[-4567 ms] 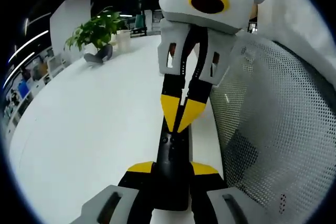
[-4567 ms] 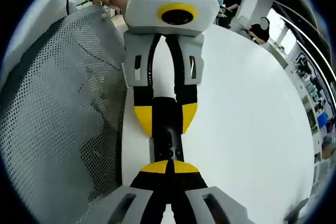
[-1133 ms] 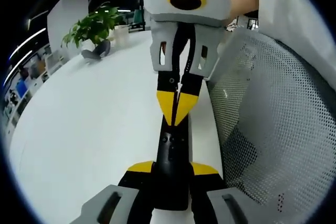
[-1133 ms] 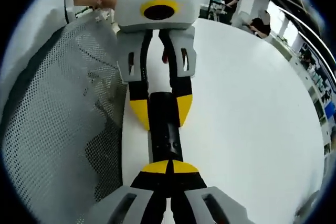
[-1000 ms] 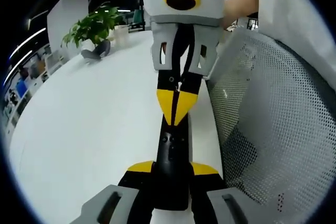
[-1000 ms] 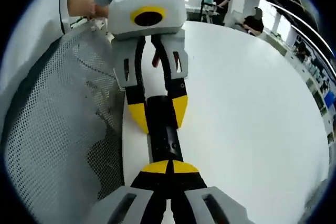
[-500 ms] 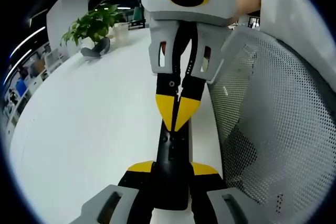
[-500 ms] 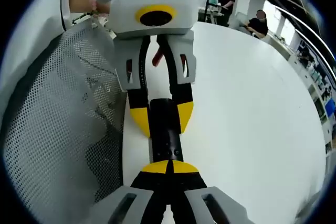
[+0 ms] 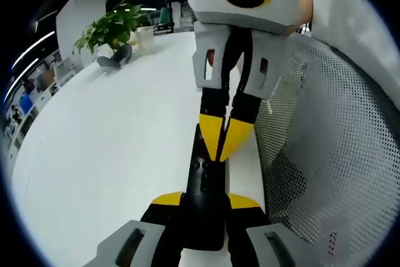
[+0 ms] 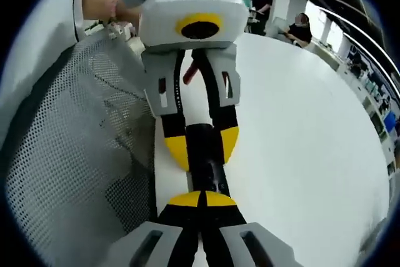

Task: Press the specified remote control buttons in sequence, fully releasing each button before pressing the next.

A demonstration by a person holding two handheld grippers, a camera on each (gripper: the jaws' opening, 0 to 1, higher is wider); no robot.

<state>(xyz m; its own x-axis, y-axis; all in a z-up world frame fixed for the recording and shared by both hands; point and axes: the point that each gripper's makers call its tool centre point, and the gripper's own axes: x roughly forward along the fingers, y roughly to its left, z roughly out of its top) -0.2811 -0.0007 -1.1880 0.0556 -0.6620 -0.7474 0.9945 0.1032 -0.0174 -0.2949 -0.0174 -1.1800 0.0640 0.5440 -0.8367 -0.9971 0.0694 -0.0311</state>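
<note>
The remote (image 9: 204, 195) is a slim black bar with small buttons, held over the white table (image 9: 106, 148) near its edge: the left gripper (image 9: 205, 203) grips one end between its yellow pads. The right gripper (image 10: 201, 201), jaws closed together, has its tips down on the remote's face. A mesh chair back (image 9: 331, 154) stands just beside the table edge, and a plant (image 9: 112, 32) stands far off.
</note>
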